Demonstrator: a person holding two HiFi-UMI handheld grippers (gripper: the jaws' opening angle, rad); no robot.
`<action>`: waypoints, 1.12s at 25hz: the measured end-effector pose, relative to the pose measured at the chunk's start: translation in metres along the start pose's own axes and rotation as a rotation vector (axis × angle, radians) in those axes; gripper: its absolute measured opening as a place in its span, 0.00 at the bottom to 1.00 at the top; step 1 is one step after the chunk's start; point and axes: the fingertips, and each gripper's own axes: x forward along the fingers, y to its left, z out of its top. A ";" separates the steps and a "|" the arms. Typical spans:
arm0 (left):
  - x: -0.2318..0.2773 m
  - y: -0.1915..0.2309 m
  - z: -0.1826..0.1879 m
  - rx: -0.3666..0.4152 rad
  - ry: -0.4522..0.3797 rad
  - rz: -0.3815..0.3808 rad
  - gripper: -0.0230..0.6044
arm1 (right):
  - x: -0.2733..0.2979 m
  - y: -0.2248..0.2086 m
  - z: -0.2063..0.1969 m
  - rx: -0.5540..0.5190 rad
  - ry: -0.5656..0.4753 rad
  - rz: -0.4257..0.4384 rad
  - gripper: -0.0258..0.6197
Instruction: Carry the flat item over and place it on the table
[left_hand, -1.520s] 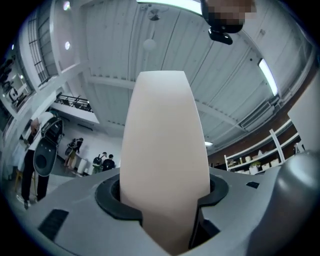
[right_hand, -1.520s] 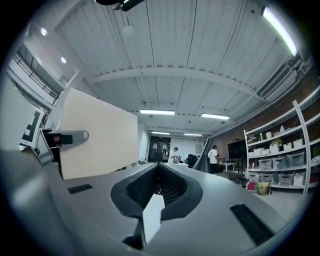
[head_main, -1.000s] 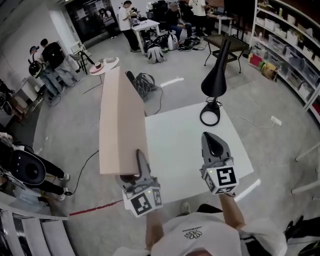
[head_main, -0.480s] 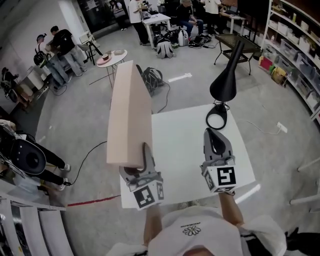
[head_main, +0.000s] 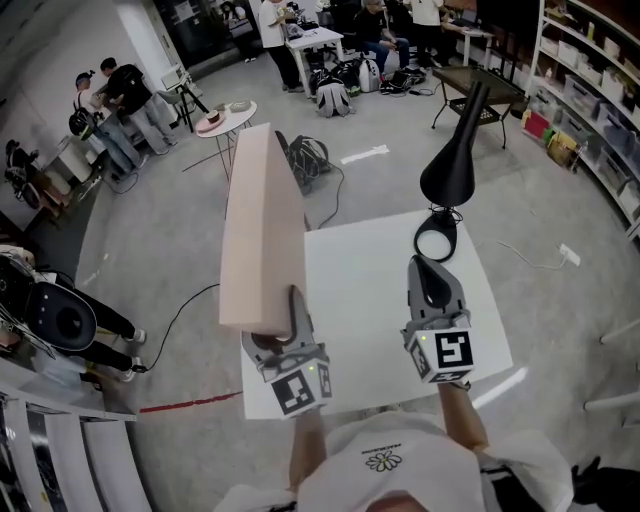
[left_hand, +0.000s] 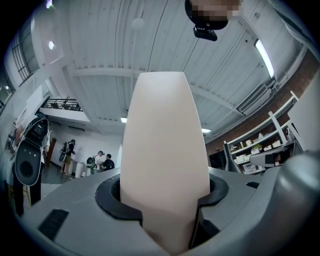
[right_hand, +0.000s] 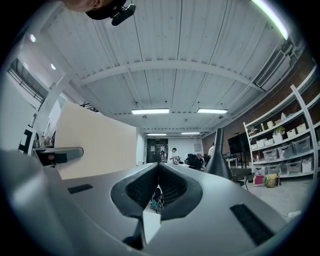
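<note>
My left claw (head_main: 293, 312) clamps the beige board (head_main: 258, 230) by its near end, edge-up, for laying onto the white counter (head_main: 360, 300); my right claw (head_main: 432, 280) hovers clenched, empty.

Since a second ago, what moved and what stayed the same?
The left gripper carried the flat board rightward: it was off the table's left side, now it hangs over the near-left corner. Nothing grabbed or dropped. Its fingers still clamp the upright board; the right gripper stays shut and empty over the table.
</note>
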 end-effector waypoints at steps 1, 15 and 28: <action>0.000 0.000 -0.002 0.010 0.008 0.003 0.50 | 0.000 0.000 -0.001 0.001 0.003 0.004 0.06; -0.002 -0.009 -0.019 0.598 0.121 0.031 0.50 | -0.004 0.004 -0.018 0.001 0.048 0.034 0.06; -0.015 -0.025 -0.050 1.272 0.105 -0.193 0.50 | -0.034 -0.017 -0.021 0.007 0.076 -0.014 0.06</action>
